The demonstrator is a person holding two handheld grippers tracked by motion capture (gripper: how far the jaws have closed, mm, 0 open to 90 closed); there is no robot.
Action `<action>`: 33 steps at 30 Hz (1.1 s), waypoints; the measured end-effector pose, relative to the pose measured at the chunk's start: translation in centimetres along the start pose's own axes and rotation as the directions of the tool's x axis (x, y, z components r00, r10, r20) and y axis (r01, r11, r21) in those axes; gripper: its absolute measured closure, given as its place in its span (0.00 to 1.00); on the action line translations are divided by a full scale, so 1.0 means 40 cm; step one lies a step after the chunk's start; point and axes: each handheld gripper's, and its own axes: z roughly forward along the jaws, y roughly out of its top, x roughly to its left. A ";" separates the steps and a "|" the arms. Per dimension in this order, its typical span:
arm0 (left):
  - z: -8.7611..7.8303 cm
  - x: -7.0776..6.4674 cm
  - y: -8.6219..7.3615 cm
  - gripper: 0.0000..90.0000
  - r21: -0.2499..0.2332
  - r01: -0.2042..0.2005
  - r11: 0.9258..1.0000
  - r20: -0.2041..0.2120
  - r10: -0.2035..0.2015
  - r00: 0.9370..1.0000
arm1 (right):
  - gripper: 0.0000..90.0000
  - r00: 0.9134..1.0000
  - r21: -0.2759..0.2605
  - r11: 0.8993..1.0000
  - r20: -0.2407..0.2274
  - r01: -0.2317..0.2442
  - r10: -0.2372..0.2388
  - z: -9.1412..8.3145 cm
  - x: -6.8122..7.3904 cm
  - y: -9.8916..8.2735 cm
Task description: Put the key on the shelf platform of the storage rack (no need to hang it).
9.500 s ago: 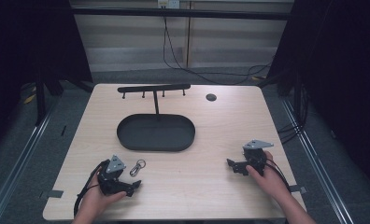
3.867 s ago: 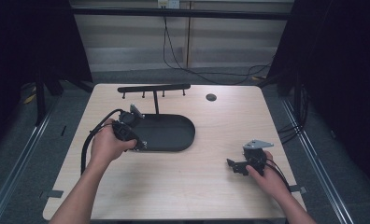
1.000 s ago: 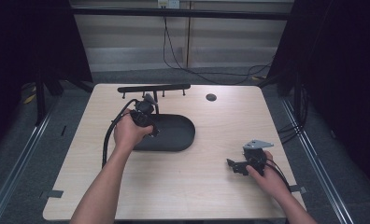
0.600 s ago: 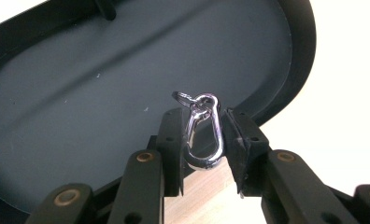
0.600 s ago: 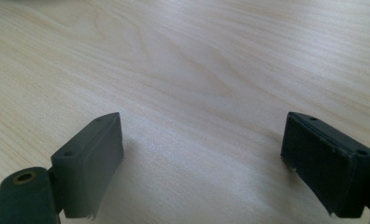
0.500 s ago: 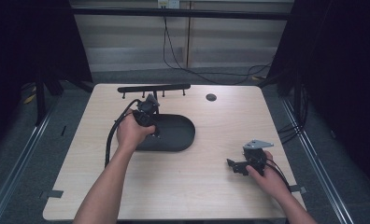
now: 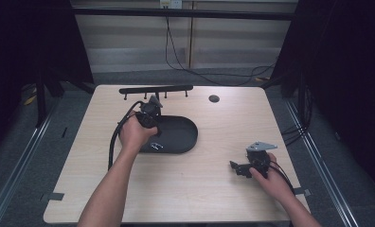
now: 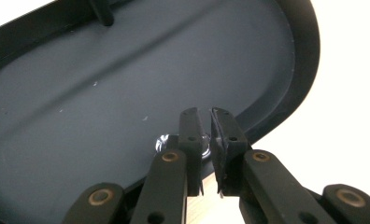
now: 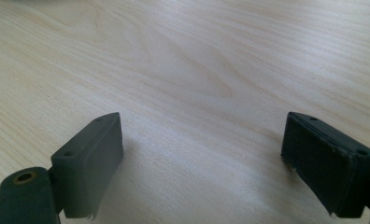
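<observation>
A small shiny metal key ring lies at the near rim of the black oval tray. My left gripper is over the tray's left half, just in front of the hook stand's post. In the left gripper view its jaws have just been closing and now leave only a thin slit. The key ring glints in that slit and beside the left jaw. At the front right, my right gripper rests on the table. Its jaws stand wide apart over bare wood.
A black bar with several small hooks stands behind the tray on a thin post. A dark round grommet sits at the back right of the light wooden table. Cables trail from both grippers.
Over the frames my left hand went from the table's front left to the tray, and the key ring went from the table into it. In the last half second little has moved. The right hand kept still.
</observation>
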 end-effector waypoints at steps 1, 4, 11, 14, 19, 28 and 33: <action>0.000 0.001 -0.001 0.92 0.000 0.002 1.000 -0.003 -0.002 1.000 | 0.14 1.000 0.000 1.000 0.000 0.001 -0.001 0.000 0.000 0.000; 0.000 0.002 -0.003 0.89 0.004 -0.001 1.000 -0.010 0.001 1.000 | 0.14 1.000 0.000 1.000 0.000 0.001 -0.001 0.000 0.000 0.000; -0.009 -0.006 -0.013 0.82 -0.017 -0.006 1.000 -0.014 0.006 1.000 | 0.14 1.000 0.000 1.000 0.000 0.001 -0.001 0.000 0.000 0.000; -0.010 -0.005 -0.018 0.79 -0.018 -0.013 1.000 -0.013 0.013 1.000 | 0.14 1.000 0.000 1.000 0.000 0.001 -0.001 0.000 0.000 0.000; -0.010 -0.004 -0.032 0.73 -0.032 -0.018 0.999 -0.018 0.017 1.000 | 0.14 1.000 0.000 1.000 0.000 0.001 -0.001 0.000 0.000 0.000; -0.021 -0.012 -0.052 0.60 -0.047 -0.030 0.998 -0.026 0.029 0.999 | 0.14 1.000 0.000 1.000 0.000 0.001 -0.001 0.000 0.000 0.000; -0.028 -0.011 -0.068 0.55 -0.060 -0.042 0.997 -0.031 0.040 0.999 | 0.14 1.000 0.000 1.000 0.000 0.001 -0.001 0.000 0.000 0.000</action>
